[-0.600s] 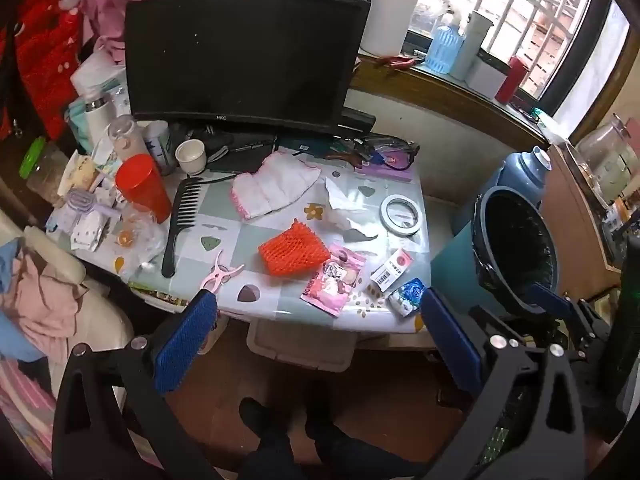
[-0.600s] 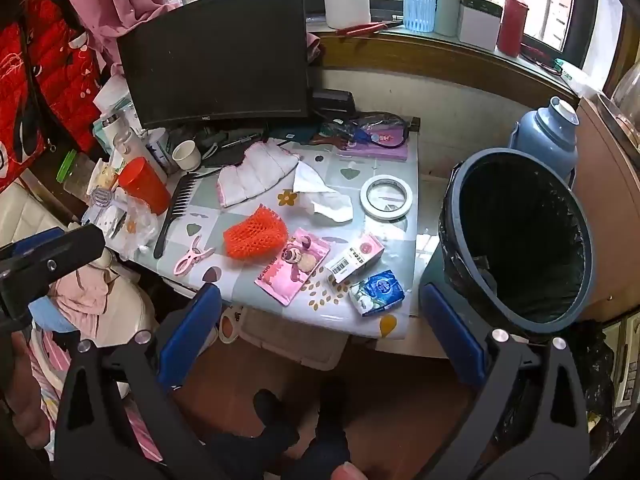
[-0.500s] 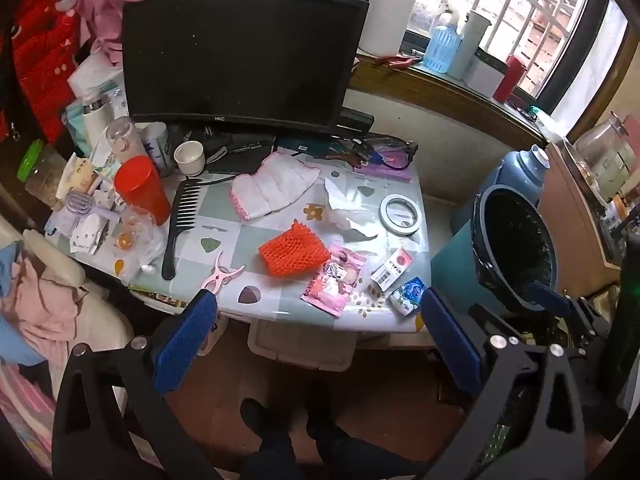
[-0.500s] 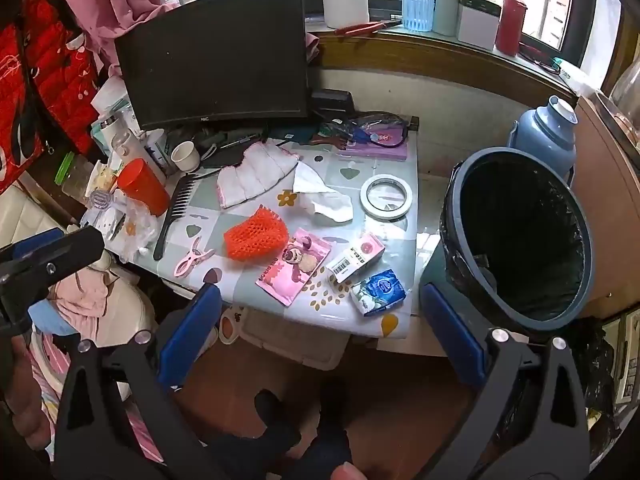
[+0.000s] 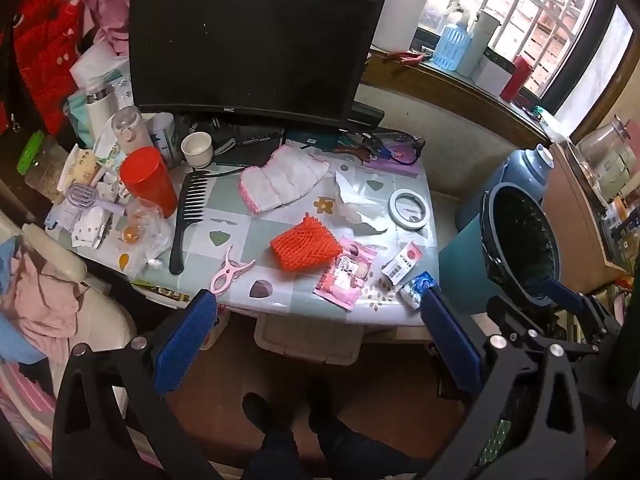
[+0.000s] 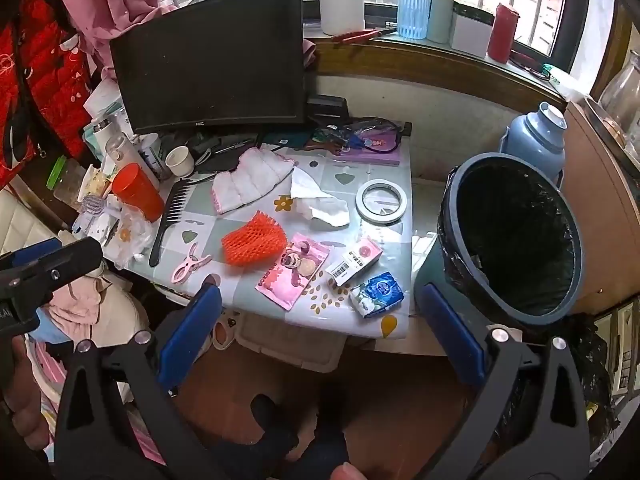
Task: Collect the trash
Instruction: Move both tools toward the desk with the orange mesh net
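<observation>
Trash lies on the small table (image 5: 224, 236): an orange foam net (image 5: 304, 245) (image 6: 253, 239), a pink wrapper (image 5: 346, 276) (image 6: 293, 273), a small pink-and-white box (image 5: 403, 263) (image 6: 354, 261), a blue packet (image 5: 416, 285) (image 6: 377, 294) and a crumpled white tissue (image 5: 354, 206) (image 6: 318, 199). A blue bin (image 5: 520, 240) (image 6: 508, 232) with a black liner stands right of the table. My left gripper (image 5: 316, 334) and right gripper (image 6: 316, 330) are both open and empty, held in front of and above the table's near edge.
A black monitor (image 5: 252, 44) stands at the table's back. A red cup (image 5: 148, 180), black comb (image 5: 188, 216), pink clip (image 5: 230, 270), tape ring (image 5: 409, 210), folded cloth (image 5: 282, 178) and clutter fill the left side. A blue thermos (image 6: 536, 136) stands behind the bin.
Both views have shifted only slightly; the grippers stay open and nothing on the table has moved.
</observation>
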Demonstrator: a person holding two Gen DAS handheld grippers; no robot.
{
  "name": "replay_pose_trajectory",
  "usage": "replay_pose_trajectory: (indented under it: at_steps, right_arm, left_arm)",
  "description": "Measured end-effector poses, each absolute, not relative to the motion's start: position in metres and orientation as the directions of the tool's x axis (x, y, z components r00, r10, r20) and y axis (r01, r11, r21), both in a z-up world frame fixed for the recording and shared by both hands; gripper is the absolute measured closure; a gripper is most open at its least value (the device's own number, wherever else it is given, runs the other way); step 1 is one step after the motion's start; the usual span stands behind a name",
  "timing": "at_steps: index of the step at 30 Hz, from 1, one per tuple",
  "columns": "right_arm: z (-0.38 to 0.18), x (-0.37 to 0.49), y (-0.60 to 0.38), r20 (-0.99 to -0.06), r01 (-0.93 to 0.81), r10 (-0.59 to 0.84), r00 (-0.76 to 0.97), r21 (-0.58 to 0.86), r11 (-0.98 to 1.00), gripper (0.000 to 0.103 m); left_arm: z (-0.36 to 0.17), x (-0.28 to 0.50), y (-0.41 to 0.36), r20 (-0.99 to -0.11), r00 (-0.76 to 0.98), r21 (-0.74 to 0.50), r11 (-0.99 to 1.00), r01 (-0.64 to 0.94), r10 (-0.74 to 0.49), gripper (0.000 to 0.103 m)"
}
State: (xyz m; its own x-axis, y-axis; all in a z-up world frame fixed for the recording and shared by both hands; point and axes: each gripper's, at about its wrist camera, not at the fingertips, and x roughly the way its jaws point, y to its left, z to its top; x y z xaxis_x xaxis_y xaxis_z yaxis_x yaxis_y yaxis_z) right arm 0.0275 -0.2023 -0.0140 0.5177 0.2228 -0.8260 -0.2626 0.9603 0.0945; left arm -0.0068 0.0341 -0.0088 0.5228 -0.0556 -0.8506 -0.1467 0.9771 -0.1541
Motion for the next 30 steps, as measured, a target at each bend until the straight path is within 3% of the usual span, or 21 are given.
replay_pose_trajectory:
  at_steps: [30]
  right_arm:
    - [-0.003,0.030,-0.192,-0.811,-0.219,0.197,0.551,0.088,0.972,0.004]
  left_arm:
    - [-0.020,0.010,0.031,-0.889,0.442,-0.150,0.988,-0.036,-0.119,0.004]
